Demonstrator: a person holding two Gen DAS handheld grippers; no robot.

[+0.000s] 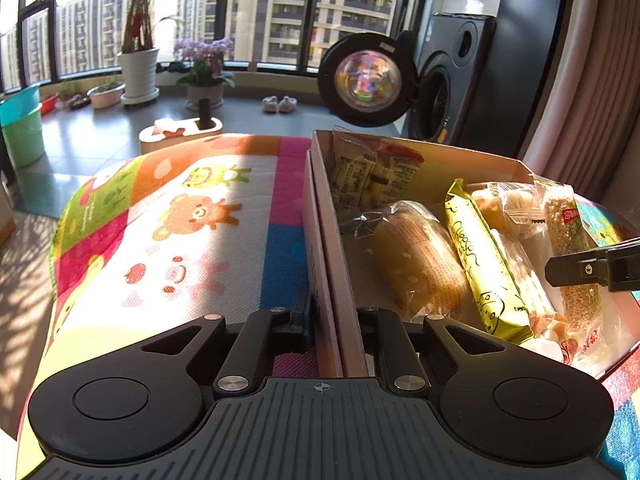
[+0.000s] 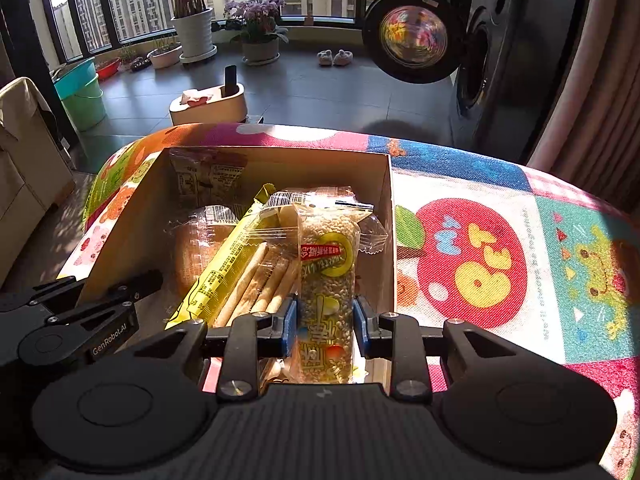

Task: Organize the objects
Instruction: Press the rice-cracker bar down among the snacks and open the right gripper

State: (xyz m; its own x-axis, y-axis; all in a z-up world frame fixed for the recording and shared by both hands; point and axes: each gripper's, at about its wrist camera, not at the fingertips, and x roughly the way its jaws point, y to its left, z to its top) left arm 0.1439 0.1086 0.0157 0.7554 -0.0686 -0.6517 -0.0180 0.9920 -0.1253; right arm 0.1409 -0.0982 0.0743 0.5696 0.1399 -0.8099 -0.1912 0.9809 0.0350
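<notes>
Over the near end of the cardboard box [image 2: 390, 216], the right gripper [image 2: 325, 330] has its blue pads set against the two sides of a puffed-rice bar [image 2: 326, 264], jaws closed on the wrapper; the bar stands atop the other snacks, tilted toward the camera. The left gripper [image 1: 334, 316] straddles the box's left wall, one finger outside and one inside, jaws apart with the wall between them; whether they pinch it I cannot tell.

The risks, as I judge them: the slick wrapper may slide through the pads if the bar is lifted quickly; the crisp rice may crush if the squeeze tightens; the light box may shift on the soft play mat [image 1: 208, 216] should the left gripper let the wall go.

Counted in the box: one puffed-rice bar; one yellow packet [image 1: 480, 256]; one clear pack of breadsticks [image 2: 260, 280]; one wrapped bread roll [image 1: 416, 260]; one printed pouch [image 1: 372, 172] at the far end; perhaps more small sweets beneath, too hidden to number. Two grippers; one box.
</notes>
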